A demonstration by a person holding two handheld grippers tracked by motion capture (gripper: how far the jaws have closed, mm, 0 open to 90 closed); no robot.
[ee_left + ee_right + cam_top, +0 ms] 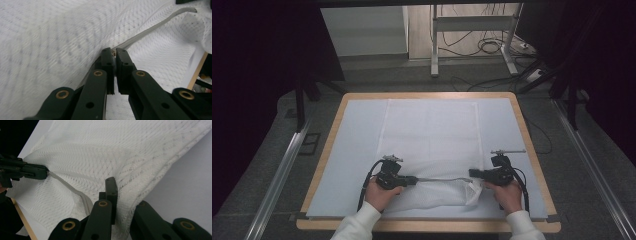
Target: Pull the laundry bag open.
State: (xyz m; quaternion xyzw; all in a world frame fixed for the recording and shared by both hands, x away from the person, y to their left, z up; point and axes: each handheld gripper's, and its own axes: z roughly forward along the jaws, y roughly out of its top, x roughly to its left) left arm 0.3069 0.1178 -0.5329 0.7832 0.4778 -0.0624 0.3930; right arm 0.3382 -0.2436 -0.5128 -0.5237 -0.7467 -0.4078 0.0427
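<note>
A white mesh cloth (432, 135) lies flat down the middle of the table, its near end lifted and folded. A grey zipper band (442, 179) runs along that lifted edge between my two grippers. My left gripper (414, 180) is shut on the band's left end; in the left gripper view the jaws (113, 52) pinch the band (150, 31) against the mesh (50, 37). My right gripper (472, 173) is shut on the cloth's right corner. In the right gripper view the mesh (100, 150) passes between my jaws (122, 192) and covers one of them. The left gripper (37, 172) holds the band (72, 190) farther off.
A pale blue sheet (357, 145) covers the wooden table (324, 155), whose rim shows all round. Both hands in white sleeves rest near the front edge. A metal frame and cables (482, 47) stand on the floor beyond the table.
</note>
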